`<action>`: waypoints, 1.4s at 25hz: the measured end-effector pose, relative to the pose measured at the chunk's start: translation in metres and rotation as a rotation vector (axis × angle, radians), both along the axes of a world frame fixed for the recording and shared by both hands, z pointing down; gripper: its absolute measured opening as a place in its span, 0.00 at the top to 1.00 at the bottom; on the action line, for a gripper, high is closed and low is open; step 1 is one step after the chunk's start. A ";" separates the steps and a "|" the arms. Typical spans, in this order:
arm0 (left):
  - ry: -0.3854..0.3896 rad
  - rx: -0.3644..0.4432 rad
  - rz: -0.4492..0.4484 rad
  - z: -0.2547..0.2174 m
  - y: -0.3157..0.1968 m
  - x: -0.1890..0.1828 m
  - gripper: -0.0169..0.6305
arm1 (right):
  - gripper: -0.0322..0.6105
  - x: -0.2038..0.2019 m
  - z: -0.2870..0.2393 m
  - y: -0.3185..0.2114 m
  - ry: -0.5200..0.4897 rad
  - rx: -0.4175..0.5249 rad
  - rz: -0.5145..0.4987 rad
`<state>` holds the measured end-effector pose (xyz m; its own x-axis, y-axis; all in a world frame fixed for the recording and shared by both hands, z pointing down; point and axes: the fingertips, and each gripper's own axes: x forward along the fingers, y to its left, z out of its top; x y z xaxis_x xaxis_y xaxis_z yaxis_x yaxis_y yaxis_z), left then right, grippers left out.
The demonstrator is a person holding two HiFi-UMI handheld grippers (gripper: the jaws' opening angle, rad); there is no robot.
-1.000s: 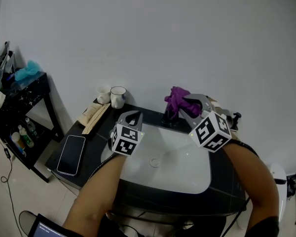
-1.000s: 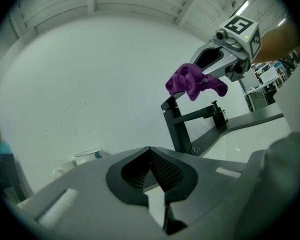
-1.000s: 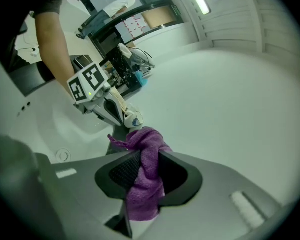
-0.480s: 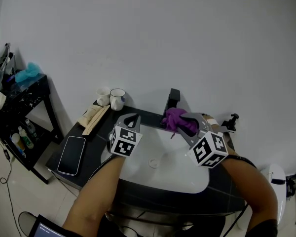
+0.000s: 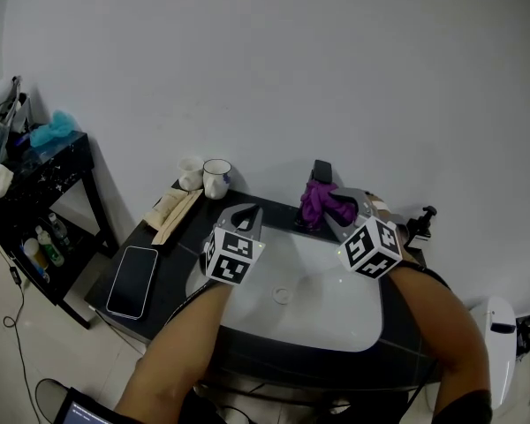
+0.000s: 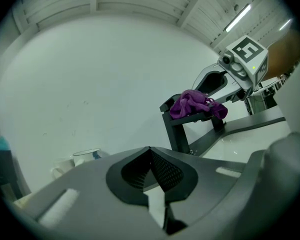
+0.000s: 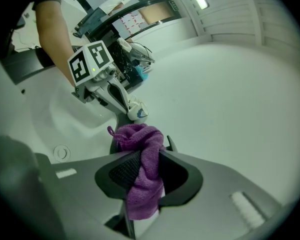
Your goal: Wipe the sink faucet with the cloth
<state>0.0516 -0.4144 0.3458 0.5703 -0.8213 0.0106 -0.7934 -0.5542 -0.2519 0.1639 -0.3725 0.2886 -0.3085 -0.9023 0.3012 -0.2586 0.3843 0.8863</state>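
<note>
The black faucet (image 5: 321, 172) stands at the back of the white sink (image 5: 336, 321). My right gripper (image 5: 338, 203) is shut on a purple cloth (image 5: 317, 200) and presses it against the faucet's front, just below its top. In the left gripper view the cloth (image 6: 195, 103) drapes over the faucet's spout (image 6: 184, 120), with the right gripper (image 6: 221, 84) behind it. In the right gripper view the cloth (image 7: 143, 169) is bunched between the jaws of the right gripper (image 7: 145, 157). My left gripper (image 5: 248, 215) is shut and holds nothing, above the sink's back left rim.
Two cups (image 5: 215, 177) stand on the black counter left of the sink, with a paper packet (image 5: 171, 208) and a phone (image 5: 132, 280) nearer. A black side table (image 5: 49, 173) with bottles stands at far left. The drain (image 5: 281, 297) sits mid-basin.
The right gripper carried the cloth from the faucet's top down its front, then back up to just under the top. The left gripper stayed almost still.
</note>
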 end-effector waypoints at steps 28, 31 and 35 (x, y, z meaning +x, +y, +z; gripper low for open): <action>-0.022 -0.002 0.049 0.002 0.011 0.011 0.95 | 0.78 -0.022 0.017 0.061 0.098 0.029 -0.083; -0.019 -0.016 0.046 0.004 0.009 0.009 0.95 | 0.78 -0.026 0.029 0.081 0.096 0.010 -0.114; -0.009 -0.025 0.034 0.005 0.007 0.006 0.95 | 0.78 -0.027 0.046 0.101 0.084 0.006 -0.141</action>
<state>0.0571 -0.4072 0.3507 0.5978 -0.8008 0.0361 -0.7717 -0.5871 -0.2445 0.1372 -0.2719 0.3343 -0.4059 -0.8537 0.3263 -0.1269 0.4062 0.9049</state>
